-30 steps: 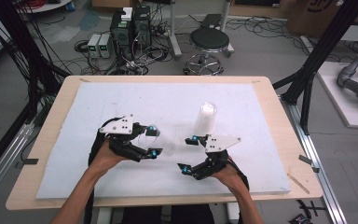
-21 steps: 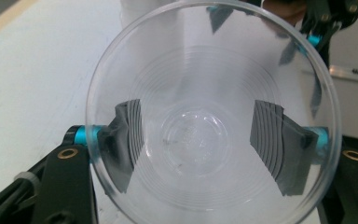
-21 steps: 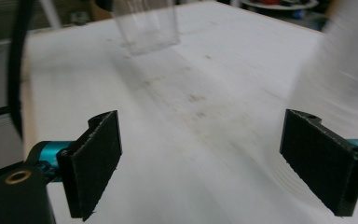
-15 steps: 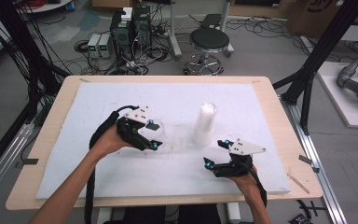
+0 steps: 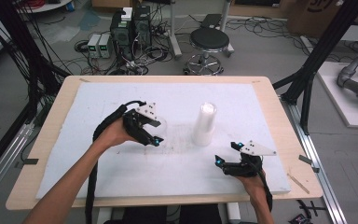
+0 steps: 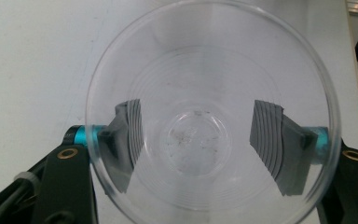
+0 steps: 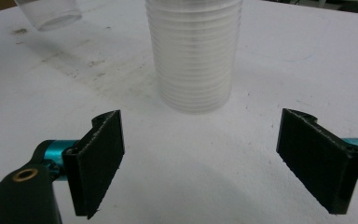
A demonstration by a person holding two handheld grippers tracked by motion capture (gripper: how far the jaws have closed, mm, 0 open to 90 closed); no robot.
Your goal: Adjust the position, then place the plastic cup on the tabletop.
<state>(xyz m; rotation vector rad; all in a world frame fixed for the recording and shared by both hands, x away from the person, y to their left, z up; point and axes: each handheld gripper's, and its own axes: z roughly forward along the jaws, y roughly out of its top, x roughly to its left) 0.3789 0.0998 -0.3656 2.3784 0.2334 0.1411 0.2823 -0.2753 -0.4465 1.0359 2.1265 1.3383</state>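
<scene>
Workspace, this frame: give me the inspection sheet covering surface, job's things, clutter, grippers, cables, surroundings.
Surface: white mat on a wooden table; faint scuff marks near the middle.
Job's things: single clear cup held in the left gripper, seen from its open mouth; stack of clear cups upright mid-mat.
Clutter: nothing seen on the mat.
Grippers: left gripper shut on the single clear cup, fingers pressed to its wall; right gripper open and empty, short of the stack, aimed at it.
Cables: black cable trails along the left forearm.
Surroundings: stool, electronics boxes and loose wires on the floor behind the table.
</scene>
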